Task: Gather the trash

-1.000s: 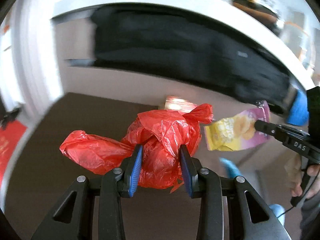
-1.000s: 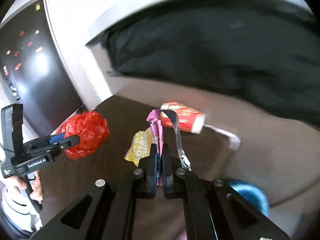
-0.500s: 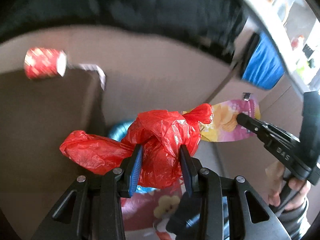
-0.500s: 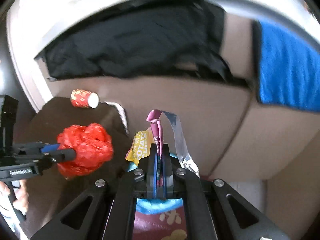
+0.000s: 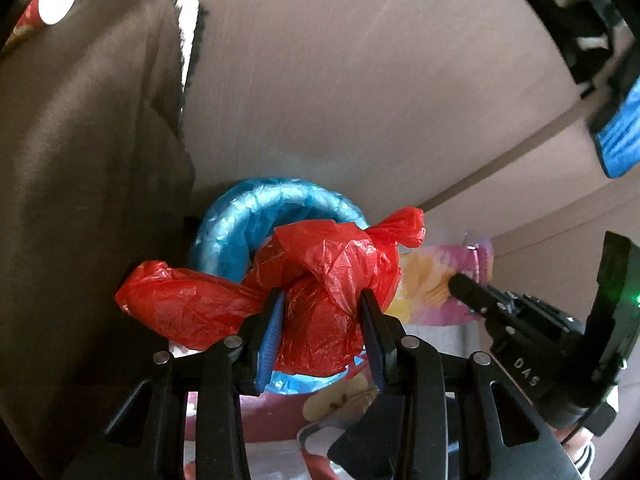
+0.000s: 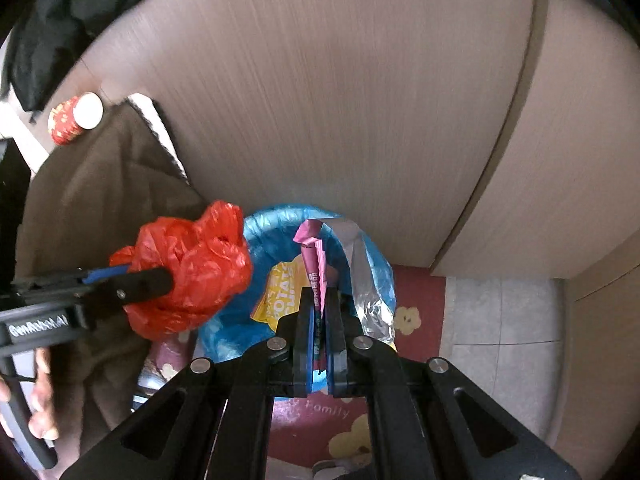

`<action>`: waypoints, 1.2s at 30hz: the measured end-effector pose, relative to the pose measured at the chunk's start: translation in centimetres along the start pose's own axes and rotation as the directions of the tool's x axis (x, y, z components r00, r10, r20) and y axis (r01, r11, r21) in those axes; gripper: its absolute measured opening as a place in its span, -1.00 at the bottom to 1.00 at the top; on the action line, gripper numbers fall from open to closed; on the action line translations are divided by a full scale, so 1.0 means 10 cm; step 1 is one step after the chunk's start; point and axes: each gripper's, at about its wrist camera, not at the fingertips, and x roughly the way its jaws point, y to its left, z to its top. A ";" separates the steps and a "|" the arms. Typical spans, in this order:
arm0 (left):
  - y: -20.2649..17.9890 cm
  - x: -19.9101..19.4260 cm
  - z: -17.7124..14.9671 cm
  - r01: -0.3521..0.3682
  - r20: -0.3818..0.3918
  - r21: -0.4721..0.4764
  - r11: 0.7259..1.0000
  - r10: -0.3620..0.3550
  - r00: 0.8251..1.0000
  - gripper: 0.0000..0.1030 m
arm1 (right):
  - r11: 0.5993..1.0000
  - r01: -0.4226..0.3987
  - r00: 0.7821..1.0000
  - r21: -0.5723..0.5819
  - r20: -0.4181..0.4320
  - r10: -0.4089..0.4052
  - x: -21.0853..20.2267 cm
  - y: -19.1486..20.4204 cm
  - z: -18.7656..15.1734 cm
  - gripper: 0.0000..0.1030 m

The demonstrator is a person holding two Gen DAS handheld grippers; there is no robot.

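Observation:
My left gripper [image 5: 322, 300] is shut on a crumpled red plastic bag [image 5: 320, 280] and holds it over the near rim of a bin lined with a blue bag [image 5: 256, 212]. My right gripper [image 6: 318, 300] is shut on a pink and yellow chip packet [image 6: 316, 268] with a silver inside, held above the same blue-lined bin [image 6: 372, 264]. In the right wrist view the left gripper [image 6: 160, 280] with the red bag [image 6: 188, 272] is at the bin's left rim. In the left wrist view the right gripper [image 5: 460, 280] pinches the chip packet [image 5: 436, 280] at right.
A red paper cup [image 6: 74, 118] lies on its side on the brown-covered seat [image 6: 92, 200] left of the bin. A beige wooden cabinet wall [image 6: 340, 100] stands behind the bin. A red patterned mat [image 6: 416, 300] lies on the tiled floor [image 6: 500, 320] under it.
Both grippers have swung right and down from the brown seat to over the blue-lined bin, still carrying the red bag and the chip packet. The red cup stays behind at upper left.

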 end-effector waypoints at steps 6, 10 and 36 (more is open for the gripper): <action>0.06 0.05 0.06 0.033 0.000 -0.009 0.999 -0.033 0.999 -0.18 | 1.000 -0.007 0.999 0.008 -0.037 0.008 0.25 -0.01 0.03 -0.84; 0.04 0.00 0.07 0.008 0.009 0.017 1.000 -0.009 1.000 -0.10 | 0.999 -0.051 0.998 0.012 -0.032 0.052 0.27 -0.03 0.04 -0.51; -0.36 -2.41 -2.29 -0.299 0.523 0.130 0.945 0.191 0.831 -0.10 | 0.998 0.020 0.945 -0.052 0.327 -0.002 -1.92 0.92 -1.41 -0.46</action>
